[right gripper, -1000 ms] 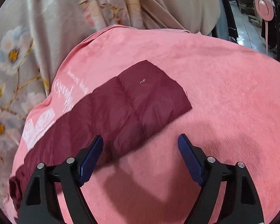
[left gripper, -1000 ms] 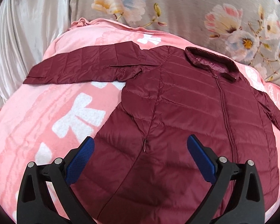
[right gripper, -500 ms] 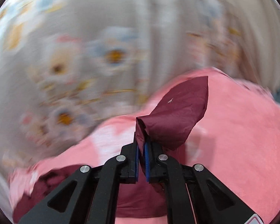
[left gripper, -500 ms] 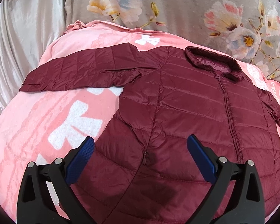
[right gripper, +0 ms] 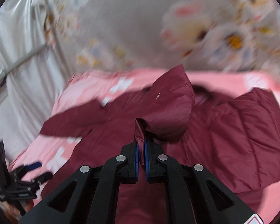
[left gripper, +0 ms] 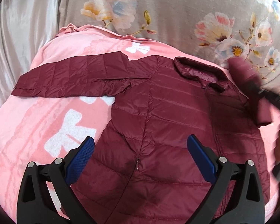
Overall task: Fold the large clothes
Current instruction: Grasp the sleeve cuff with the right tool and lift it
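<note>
A maroon quilted puffer jacket (left gripper: 168, 123) lies front up on a pink blanket (left gripper: 37, 123), collar at the far side, one sleeve (left gripper: 71, 78) spread out to the left. My left gripper (left gripper: 140, 156) is open and empty above the jacket's lower body. My right gripper (right gripper: 141, 149) is shut on the cuff of the other sleeve (right gripper: 169, 110) and holds it lifted over the jacket body (right gripper: 112, 130). That lifted sleeve shows blurred at the right edge of the left wrist view (left gripper: 246, 85). The left gripper shows in the right wrist view (right gripper: 30, 175).
A grey floral cover (left gripper: 177, 11) runs along the far side of the blanket. A silvery satin sheet (left gripper: 15, 29) lies at the left. The blanket has white bow patterns (left gripper: 69, 132).
My right gripper shut on the right sleeve's cuff, lifted it and swung it left over the jacket body. The left gripper stayed open and drifted slightly over the jacket.
</note>
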### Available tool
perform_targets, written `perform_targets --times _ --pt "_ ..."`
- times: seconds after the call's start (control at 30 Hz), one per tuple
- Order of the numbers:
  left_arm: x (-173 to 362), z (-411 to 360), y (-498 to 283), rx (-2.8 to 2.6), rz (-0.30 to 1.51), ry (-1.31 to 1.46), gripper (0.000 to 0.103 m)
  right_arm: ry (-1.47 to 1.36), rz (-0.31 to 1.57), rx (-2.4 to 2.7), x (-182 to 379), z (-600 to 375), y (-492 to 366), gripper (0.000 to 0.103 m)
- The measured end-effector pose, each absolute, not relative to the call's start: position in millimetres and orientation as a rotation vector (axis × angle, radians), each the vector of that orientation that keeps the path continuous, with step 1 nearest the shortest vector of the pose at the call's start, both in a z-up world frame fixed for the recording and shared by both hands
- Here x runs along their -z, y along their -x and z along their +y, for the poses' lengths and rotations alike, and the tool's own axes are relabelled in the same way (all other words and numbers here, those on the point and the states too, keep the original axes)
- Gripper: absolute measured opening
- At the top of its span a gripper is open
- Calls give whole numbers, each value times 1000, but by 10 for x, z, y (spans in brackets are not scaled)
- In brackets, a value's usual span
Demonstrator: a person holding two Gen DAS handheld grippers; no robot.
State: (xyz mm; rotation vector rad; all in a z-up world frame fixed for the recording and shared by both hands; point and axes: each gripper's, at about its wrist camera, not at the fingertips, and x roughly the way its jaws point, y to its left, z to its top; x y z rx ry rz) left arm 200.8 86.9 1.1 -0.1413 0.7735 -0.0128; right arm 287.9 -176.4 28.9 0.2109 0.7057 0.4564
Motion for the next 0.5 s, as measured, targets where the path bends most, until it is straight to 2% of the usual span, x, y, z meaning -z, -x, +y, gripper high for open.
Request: perform_targets --times 0.33,0.47,0.5 --pt "128 765 -2465 184 839 239 97 -124 916 -558 530 -936 -2702 7" --pt "317 653 -2759 278 909 344 97 -138 942 -569 586 -973 -2703 16" --pt "353 634 -2807 286 925 366 97 -152 940 -571 561 -1009 -2685 28"
